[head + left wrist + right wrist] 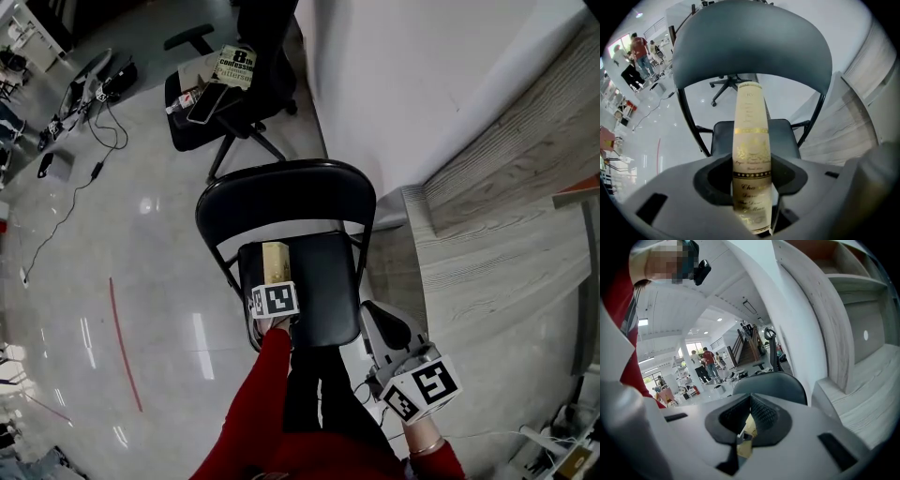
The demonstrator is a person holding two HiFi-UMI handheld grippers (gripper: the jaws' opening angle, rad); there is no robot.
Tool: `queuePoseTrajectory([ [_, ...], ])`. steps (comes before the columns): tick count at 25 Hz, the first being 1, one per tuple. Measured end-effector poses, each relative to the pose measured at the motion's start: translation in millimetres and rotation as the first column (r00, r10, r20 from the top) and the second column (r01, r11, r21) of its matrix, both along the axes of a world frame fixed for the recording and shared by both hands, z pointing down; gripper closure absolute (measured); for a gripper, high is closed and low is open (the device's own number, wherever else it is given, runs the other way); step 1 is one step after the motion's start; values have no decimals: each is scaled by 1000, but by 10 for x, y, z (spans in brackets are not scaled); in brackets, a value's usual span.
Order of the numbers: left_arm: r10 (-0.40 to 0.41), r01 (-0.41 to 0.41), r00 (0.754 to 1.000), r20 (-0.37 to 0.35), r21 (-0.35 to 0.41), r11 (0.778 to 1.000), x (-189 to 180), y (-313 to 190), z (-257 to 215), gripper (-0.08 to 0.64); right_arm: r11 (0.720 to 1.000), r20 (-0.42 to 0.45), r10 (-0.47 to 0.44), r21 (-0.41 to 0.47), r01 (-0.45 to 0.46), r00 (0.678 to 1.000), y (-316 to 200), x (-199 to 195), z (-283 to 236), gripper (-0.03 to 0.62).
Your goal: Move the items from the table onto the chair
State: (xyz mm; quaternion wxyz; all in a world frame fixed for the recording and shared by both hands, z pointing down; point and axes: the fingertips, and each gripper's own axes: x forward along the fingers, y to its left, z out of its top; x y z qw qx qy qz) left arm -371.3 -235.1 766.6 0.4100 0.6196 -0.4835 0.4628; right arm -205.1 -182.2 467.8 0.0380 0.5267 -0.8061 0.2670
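A tall cream box with gold print [275, 261] hangs just over the seat of a black folding chair [323, 291]. My left gripper [274, 281] is shut on it from the near side. In the left gripper view the box [751, 140] runs up between the jaws, in front of the chair's seat and curved backrest [750, 42]. My right gripper [380, 323] is beside the chair's right edge, next to the wooden table [487, 272]. Its jaws [750, 401] meet at the tips with nothing gripped. A cream sliver shows through the gap behind them.
A black office chair [202, 122] stands farther back with a book [234, 66] and a phone on it. Cables and gear [89, 94] lie on the glossy floor at left, and a red line [122, 342] crosses it. A white wall rises behind the table.
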Motion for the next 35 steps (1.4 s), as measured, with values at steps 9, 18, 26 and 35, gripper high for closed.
queuePoseTrajectory([
  [9,5,-4,1000,21,-76,997,57,182,384,337,996,7,-46,-71,47,999,53,-142,298,580],
  [18,-6,8,999,32,-42,999,142,249,464,333,994,-7,-59,-92,58,998,78,-144,396,578],
  [26,-33,33,999,9,-35,999,131,253,428,328,991,-24,-70,-119,67,997,142,-166,479,578],
  [35,-70,72,997,-45,33,997,105,177,153,321,994,-32,-59,-96,55,998,103,-91,437,578],
])
